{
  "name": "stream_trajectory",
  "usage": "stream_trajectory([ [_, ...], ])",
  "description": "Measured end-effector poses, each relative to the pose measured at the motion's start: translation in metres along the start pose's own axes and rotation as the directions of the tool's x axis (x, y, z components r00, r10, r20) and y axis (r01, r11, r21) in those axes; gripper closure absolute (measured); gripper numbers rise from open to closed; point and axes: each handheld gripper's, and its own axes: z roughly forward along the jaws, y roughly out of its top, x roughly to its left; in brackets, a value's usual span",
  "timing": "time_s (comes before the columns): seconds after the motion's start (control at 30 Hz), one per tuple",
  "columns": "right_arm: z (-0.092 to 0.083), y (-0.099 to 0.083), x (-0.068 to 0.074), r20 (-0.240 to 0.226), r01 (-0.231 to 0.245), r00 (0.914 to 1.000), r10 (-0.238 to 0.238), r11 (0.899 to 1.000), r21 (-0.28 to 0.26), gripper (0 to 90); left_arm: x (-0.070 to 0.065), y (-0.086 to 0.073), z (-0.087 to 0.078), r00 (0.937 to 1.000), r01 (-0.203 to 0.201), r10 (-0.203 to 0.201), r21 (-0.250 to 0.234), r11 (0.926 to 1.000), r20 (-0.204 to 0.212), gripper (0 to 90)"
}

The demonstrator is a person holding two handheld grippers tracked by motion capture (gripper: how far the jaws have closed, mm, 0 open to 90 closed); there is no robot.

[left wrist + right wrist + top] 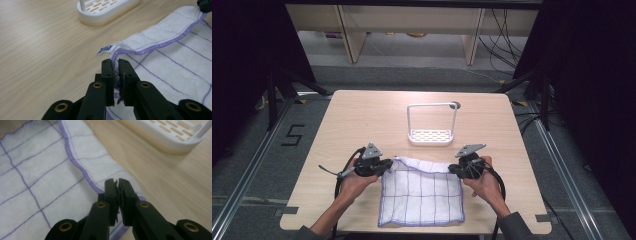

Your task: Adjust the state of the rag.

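Observation:
A white cloth (422,192) with purple grid lines and a purple hem lies spread on the near part of the wooden table (362,120). My left gripper (388,165) is at the cloth's far left corner, shut on the hem (115,65), next to a small blue-printed label (105,49). My right gripper (453,169) is at the far right corner, shut on the cloth's edge (117,188). The far edge of the cloth (160,42) is slightly lifted and folded between the two grippers. The cloth (37,177) spreads away to the left in the right gripper view.
A white slotted rack (431,135) with a tall loop handle (432,106) stands on the table just beyond the cloth; its base (107,11) and base (170,135) are close in both gripper views. Bare table lies left, right and beyond.

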Motion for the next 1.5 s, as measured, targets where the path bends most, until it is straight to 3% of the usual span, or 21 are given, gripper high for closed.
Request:
stream_trajectory([
  [0.1,-0.004,0.007,-0.009,0.004,-0.062,0.9981,0.062,0.998,-0.027,85.9,0.011,0.012,0.004,0.9988,-0.038,0.039,0.028,0.9989,-0.028,83.1],
  [0.27,0.007,0.012,-0.026,0.044,-0.124,0.9911,0.126,0.991,-0.041,85.8,0.029,0.021,0.017,0.9959,-0.026,0.033,0.073,0.997,-0.084,82.9],
  [0.33,0.018,0.012,-0.034,0.069,-0.151,0.9853,0.156,0.986,-0.072,85.7,0.036,0.022,0.027,0.9959,-0.002,0.011,0.091,0.9959,-0.09,82.6],
  [0.37,0.028,0.014,-0.042,0.085,-0.188,0.9769,0.196,0.978,-0.091,85.5,0.041,0.021,0.036,0.995,0.021,-0.011,0.1,0.9947,-0.099,82.4],
  [0.5,0.041,0.019,-0.052,0.109,-0.201,0.9725,0.206,0.978,-0.056,84.7,0.045,0.016,0.054,0.9933,0.057,-0.044,0.124,0.9906,-0.107,80.8],
  [0.6,0.047,0.021,-0.053,0.114,-0.237,0.9641,0.24,0.971,-0.034,82.9,0.048,0.014,0.058,0.9931,0.072,-0.06,0.121,0.99,-0.101,79.9],
  [0.63,0.051,0.023,-0.053,0.119,-0.298,0.9464,0.3,0.954,-0.035,76.0,0.048,0.013,0.059,0.9926,0.075,-0.063,0.115,0.9906,-0.104,79.6],
  [0.7,0.049,0.024,-0.057,0.141,-0.269,0.9518,0.273,0.962,-0.043,70.5,0.049,0.013,0.057,0.994,0.064,-0.053,0.116,0.9911,-0.096,79.9],
  [0.73,0.046,0.025,-0.056,0.142,-0.288,0.9468,0.289,0.957,-0.025,68.0,0.05,0.013,0.056,0.9954,0.057,-0.046,0.124,0.9906,-0.084,80.1],
  [0.77,0.044,0.026,-0.059,0.139,-0.261,0.9548,0.263,0.965,-0.029,66.3,0.051,0.014,0.055,0.9964,0.053,-0.043,0.132,0.9898,-0.073,80.6],
  [0.8,0.044,0.026,-0.059,0.139,-0.261,0.9548,0.263,0.965,-0.029,66.3,0.051,0.014,0.055,0.9964,0.053,-0.043,0.132,0.9898,-0.073,81.1],
  [0.87,0.039,0.025,-0.059,0.146,-0.258,0.9533,0.265,0.964,-0.062,62.4,0.051,0.013,0.055,0.9966,0.052,-0.043,0.129,0.9903,-0.071,81.5],
  [0.93,0.034,0.027,-0.057,0.129,-0.231,0.9613,0.243,0.968,-0.102,59.2,0.049,0.013,0.056,0.9956,0.056,-0.047,0.107,0.9927,-0.082,82.7],
  [1.0,0.032,0.028,-0.056,0.136,-0.211,0.9652,0.223,0.972,-0.1,58.6,0.049,0.013,0.056,0.9957,0.05,-0.041,0.11,0.9926,-0.083,83.0],
  [1.03,0.032,0.03,-0.054,0.124,-0.191,0.9723,0.198,0.979,-0.063,57.4,0.049,0.014,0.055,0.9965,0.044,-0.036,0.11,0.9929,-0.076,83.1],
  [1.2,0.042,0.029,-0.058,0.14,-0.17,0.9747,0.174,0.985,-0.042,56.5,0.049,0.015,0.054,0.9966,0.042,-0.033,0.111,0.993,-0.075,83.1],
  [1.27,0.049,0.028,-0.059,0.135,-0.179,0.9747,0.178,0.984,-0.003,59.5,0.05,0.014,0.054,0.9967,0.043,-0.035,0.109,0.9931,-0.073,83.1],
  [1.3,0.055,0.026,-0.061,0.139,-0.138,0.9806,0.138,0.99,-0.008,71.4,0.05,0.014,0.054,0.9968,0.047,-0.04,0.106,0.9933,-0.07,83.1],
  [1.33,0.055,0.026,-0.061,0.139,-0.138,0.9806,0.138,0.99,-0.008,71.4,0.05,0.014,0.054,0.9968,0.047,-0.04,0.106,0.9933,-0.07,83.1],
  [1.37,0.055,0.026,-0.062,0.132,-0.121,0.9838,0.121,0.993,-0.002,83.6,0.05,0.014,0.054,0.997,0.037,-0.03,0.104,0.9939,-0.072,83.1],
  [1.5,0.051,0.027,-0.063,0.123,-0.094,0.9881,0.093,0.996,0.003,88.0,0.05,0.014,0.052,0.9975,0.033,-0.027,0.101,0.9943,-0.065,83.6],
])
